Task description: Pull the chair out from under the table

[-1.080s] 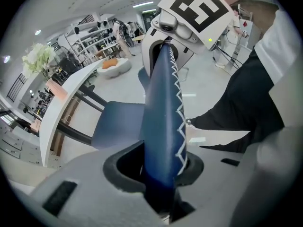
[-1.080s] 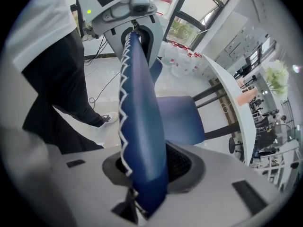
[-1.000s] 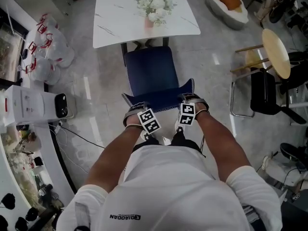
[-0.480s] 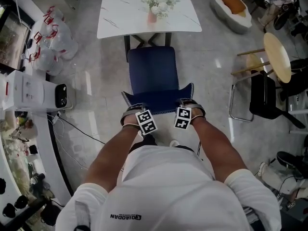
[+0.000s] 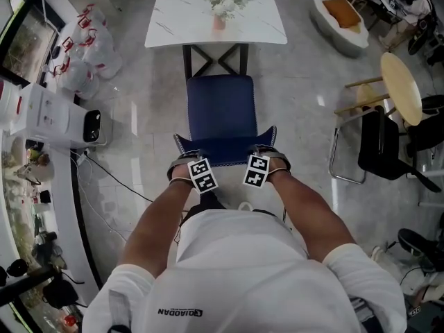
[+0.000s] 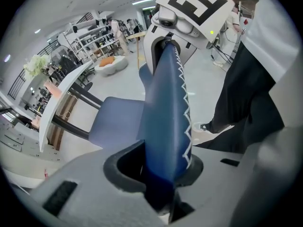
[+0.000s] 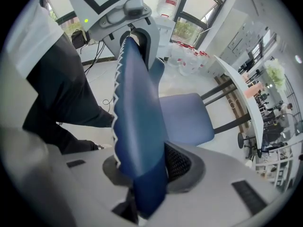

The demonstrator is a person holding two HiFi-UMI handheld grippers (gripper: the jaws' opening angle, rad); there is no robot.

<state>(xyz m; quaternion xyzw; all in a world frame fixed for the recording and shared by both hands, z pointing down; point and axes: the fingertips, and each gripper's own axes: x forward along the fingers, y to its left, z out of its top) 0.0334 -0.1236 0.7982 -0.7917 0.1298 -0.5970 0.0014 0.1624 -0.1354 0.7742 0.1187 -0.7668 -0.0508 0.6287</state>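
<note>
A blue chair (image 5: 222,109) stands on the floor in front of the white marble table (image 5: 182,21), its seat clear of the table edge. Its backrest (image 5: 225,151), with white zigzag stitching, faces me. My left gripper (image 5: 189,162) is shut on the backrest's top edge at the left corner, and my right gripper (image 5: 269,159) on the right corner. In the left gripper view the backrest (image 6: 165,112) runs up from between the left gripper (image 6: 163,174) pads. In the right gripper view the backrest (image 7: 137,122) is likewise clamped by the right gripper (image 7: 142,183).
A vase of white flowers (image 5: 222,2) stands on the table. White bags (image 5: 90,50), a white appliance (image 5: 48,109) and a floor cable (image 5: 118,186) lie left. A black chair (image 5: 385,144) and a round wooden table (image 5: 402,78) stand right.
The chair has slid back from the table toward me, both grippers holding its backrest. The seat's front, earlier under the tabletop, now shows a gap to the table.
</note>
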